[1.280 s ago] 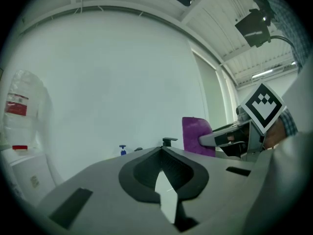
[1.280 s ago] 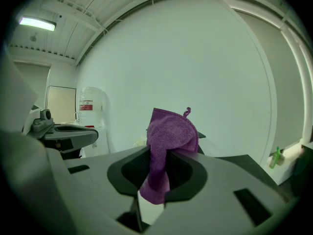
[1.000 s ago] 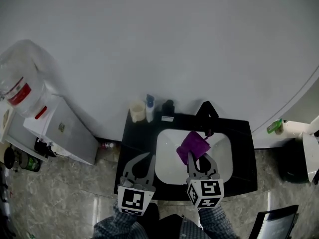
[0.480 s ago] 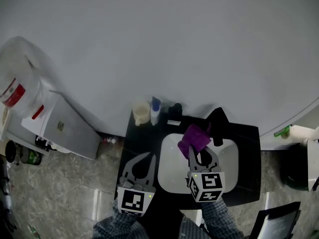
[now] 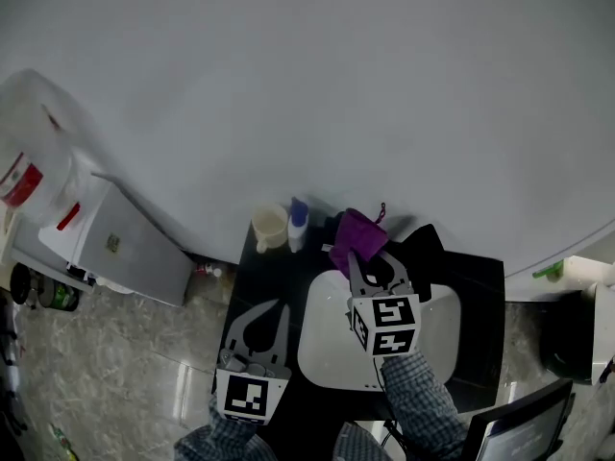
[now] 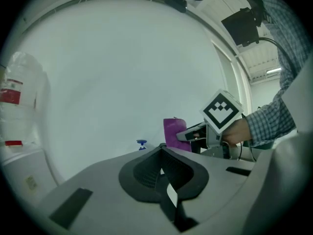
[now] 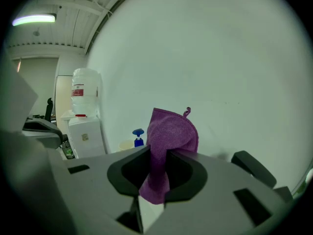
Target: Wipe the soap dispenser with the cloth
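Note:
My right gripper [image 5: 361,255] is shut on a purple cloth [image 5: 360,230] and holds it over the back of the black counter [image 5: 480,286]. The cloth hangs upright between the jaws in the right gripper view [image 7: 171,131]. Just left of it stands a white soap dispenser with a blue pump [image 5: 298,221], whose pump [image 7: 138,133] shows beside the cloth. A dark item that stood right of that bottle is hidden behind the cloth. My left gripper [image 5: 278,307] is shut and empty, low at the counter's front left corner; its view shows the cloth [image 6: 173,131].
A cream cup [image 5: 269,227] stands left of the dispenser. A black faucet [image 5: 425,243] rises behind the white sink [image 5: 428,339]. A water cooler [image 5: 106,248] with a jug [image 5: 29,161] stands at the left, against the white wall.
My right gripper has carried the cloth from above the sink up and left to the back of the counter, beside the dispenser. The left gripper has stayed low at the front left.

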`<action>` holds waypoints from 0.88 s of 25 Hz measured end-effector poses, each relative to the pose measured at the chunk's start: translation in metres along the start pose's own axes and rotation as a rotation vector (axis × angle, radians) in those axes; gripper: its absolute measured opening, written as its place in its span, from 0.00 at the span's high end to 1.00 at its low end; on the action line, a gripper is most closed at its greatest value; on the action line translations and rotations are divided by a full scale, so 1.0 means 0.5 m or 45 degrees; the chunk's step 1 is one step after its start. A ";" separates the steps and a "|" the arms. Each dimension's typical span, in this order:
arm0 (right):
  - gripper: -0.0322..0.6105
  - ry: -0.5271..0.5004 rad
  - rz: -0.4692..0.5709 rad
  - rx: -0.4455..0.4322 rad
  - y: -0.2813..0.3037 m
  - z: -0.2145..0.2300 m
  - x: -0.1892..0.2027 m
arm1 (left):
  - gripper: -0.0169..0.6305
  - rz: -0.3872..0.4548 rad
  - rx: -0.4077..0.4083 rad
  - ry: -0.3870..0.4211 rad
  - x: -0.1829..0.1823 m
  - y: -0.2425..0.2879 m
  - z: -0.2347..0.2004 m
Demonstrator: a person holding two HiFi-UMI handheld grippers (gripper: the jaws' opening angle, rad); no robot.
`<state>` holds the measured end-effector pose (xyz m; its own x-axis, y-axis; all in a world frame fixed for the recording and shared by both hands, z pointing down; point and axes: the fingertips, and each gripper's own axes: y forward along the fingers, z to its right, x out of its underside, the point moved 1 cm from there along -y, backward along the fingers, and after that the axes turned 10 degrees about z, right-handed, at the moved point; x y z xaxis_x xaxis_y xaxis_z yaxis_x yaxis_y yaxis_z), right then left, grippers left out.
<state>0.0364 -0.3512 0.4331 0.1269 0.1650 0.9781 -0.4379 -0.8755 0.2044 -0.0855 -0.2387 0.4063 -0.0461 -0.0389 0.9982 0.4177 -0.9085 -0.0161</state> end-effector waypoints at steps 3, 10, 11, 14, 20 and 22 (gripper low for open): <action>0.83 0.019 -0.009 -0.017 0.044 0.007 0.003 | 0.97 0.009 -0.017 0.010 0.000 0.003 -0.006; 0.83 0.045 -0.109 0.021 0.104 0.051 0.067 | 0.97 -0.038 -0.083 -0.020 0.023 0.001 -0.017; 0.83 0.046 -0.126 0.025 0.108 0.058 0.079 | 0.97 -0.044 -0.096 -0.029 0.026 0.001 -0.020; 0.83 0.078 -0.183 0.044 0.117 0.076 0.122 | 0.97 -0.057 -0.111 -0.018 0.032 0.002 -0.024; 0.83 0.148 -0.292 0.097 0.121 0.102 0.215 | 0.97 -0.082 -0.128 -0.013 0.040 0.002 -0.021; 0.83 0.143 -0.314 0.103 0.122 0.105 0.235 | 0.97 -0.091 -0.132 -0.024 0.046 0.000 -0.018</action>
<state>0.0714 -0.4092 0.5584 0.1196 0.4226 0.8984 -0.3328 -0.8355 0.4373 -0.0945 -0.2434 0.4285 -0.0549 0.0343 0.9979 0.3178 -0.9468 0.0500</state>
